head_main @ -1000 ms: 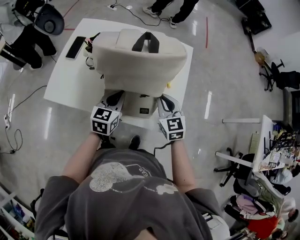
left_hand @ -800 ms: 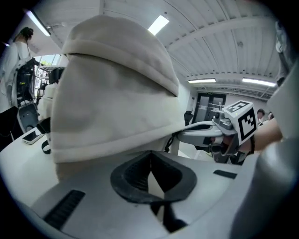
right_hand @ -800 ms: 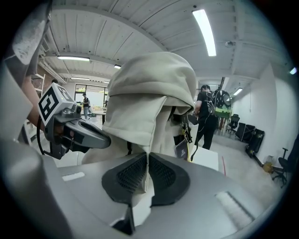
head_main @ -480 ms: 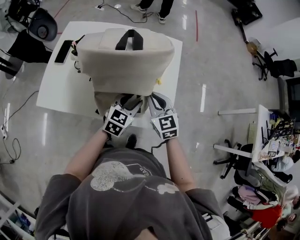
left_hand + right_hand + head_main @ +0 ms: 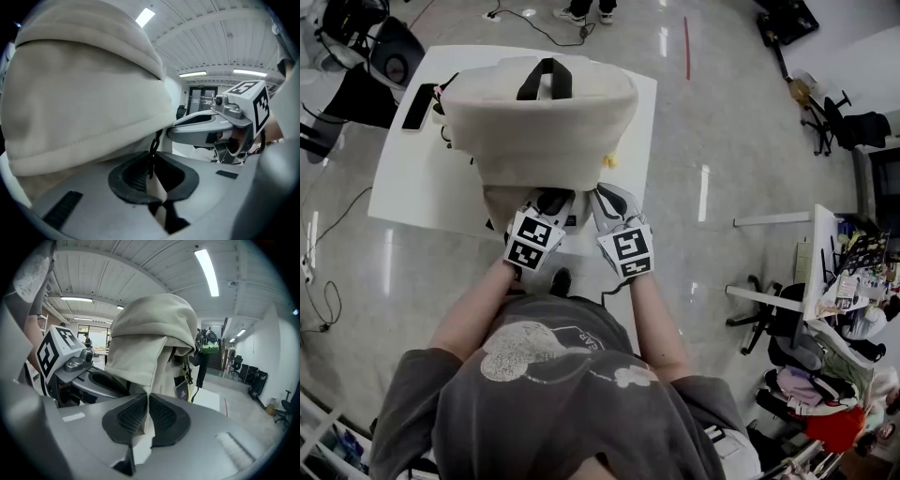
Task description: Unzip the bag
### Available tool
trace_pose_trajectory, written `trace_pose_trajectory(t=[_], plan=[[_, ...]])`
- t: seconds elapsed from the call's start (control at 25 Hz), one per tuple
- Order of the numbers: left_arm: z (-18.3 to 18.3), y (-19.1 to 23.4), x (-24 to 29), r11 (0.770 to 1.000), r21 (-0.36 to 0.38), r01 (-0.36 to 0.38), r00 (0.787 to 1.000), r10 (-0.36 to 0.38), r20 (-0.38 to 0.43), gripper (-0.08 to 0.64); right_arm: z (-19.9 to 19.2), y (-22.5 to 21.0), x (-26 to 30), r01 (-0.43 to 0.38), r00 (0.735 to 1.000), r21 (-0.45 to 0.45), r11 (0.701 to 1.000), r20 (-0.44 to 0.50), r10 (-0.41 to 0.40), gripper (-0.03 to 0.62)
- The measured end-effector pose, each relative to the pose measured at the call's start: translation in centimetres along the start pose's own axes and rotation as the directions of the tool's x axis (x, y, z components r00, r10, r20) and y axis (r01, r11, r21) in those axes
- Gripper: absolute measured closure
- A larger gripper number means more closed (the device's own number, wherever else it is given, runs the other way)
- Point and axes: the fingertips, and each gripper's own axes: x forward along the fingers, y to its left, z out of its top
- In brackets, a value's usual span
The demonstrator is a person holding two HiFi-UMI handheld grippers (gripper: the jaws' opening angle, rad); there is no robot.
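A cream backpack [image 5: 544, 131] with a black top handle lies on the white table [image 5: 412, 187]. Both grippers are at its near edge, side by side. In the left gripper view a black zipper pull [image 5: 152, 157] hangs down from under the bag's cream fabric [image 5: 84, 93], between the jaws of my left gripper [image 5: 154, 176]. Those jaws are closing, with a narrow gap still showing beside the pull. My right gripper [image 5: 147, 413] is shut on a fold of the bag's fabric [image 5: 140, 362]. From above, the left gripper [image 5: 551, 202] and the right gripper [image 5: 605, 199] almost touch.
A black phone [image 5: 417, 106] lies on the table's far left, next to dark cables beside the bag. Black chairs [image 5: 389, 56] stand beyond the table's left corner. Someone's feet [image 5: 581, 11] show at the far side. I stand at the table's near edge.
My left gripper has moved right, close beside the right gripper at the middle of the bag's near edge. The bag's near side has bunched up over both grippers.
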Motion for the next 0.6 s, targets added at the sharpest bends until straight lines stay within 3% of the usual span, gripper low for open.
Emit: trace_pose_trajectory(t=[0.12, 0.2, 0.32, 0.6], plan=[[0.4, 1.5, -1.2, 0.998, -0.048, -0.031, 0.999, 0.033, 0.034, 0.52, -0.2, -0.3, 0.3, 0.009, 1.0, 0.023, 1.0, -0.01, -0.008, 0.574], [0.6, 2.1, -1.9, 0.998, -0.041, -0.036, 0.998, 0.038, 0.046, 0.522, -0.3, -0.4, 0.5, 0.016, 1.0, 0.024, 1.0, -0.016, -0.015, 0.574], [0.5, 2.7, -2.8, 0.999, -0.027, -0.044, 0.998, 0.046, 0.044, 0.523, -0.3, -0.4, 0.8, 0.026, 0.999, 0.024, 0.999, -0.023, -0.025, 0.574], [-0.7, 6.7, -5.4, 0.988, -0.089, -0.13, 0.99, 0.133, 0.036, 0.523, -0.2, -0.6, 0.8, 0.043, 0.999, 0.032, 0.999, -0.031, -0.042, 0.574]])
